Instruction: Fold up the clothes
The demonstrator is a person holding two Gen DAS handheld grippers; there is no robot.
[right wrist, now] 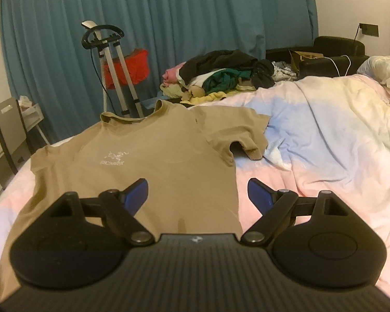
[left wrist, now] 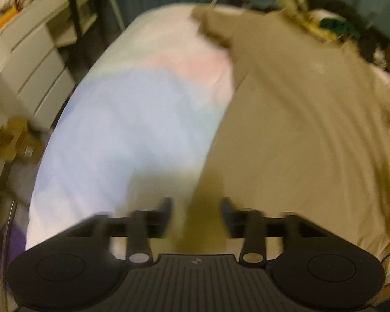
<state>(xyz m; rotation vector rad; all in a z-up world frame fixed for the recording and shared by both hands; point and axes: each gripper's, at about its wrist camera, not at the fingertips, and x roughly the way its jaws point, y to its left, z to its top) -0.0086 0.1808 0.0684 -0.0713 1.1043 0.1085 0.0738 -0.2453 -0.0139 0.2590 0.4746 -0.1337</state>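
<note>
A tan T-shirt (right wrist: 153, 156) with a small white chest logo lies spread flat on the bed, collar at the far end, its right sleeve (right wrist: 236, 135) crumpled. My right gripper (right wrist: 197, 195) is open and empty above the shirt's lower right hem. In the blurred left wrist view the shirt (left wrist: 299, 135) fills the right half. My left gripper (left wrist: 196, 210) is open over the shirt's left edge near the hem, and tan cloth lies between its fingers; I cannot tell whether they touch it.
The bed has a pastel pink, blue and white duvet (right wrist: 325, 140). A pile of mixed clothes (right wrist: 221, 78) lies at the far end. A garment steamer stand (right wrist: 111, 70) stands before blue curtains. White drawers (left wrist: 31, 59) stand left of the bed.
</note>
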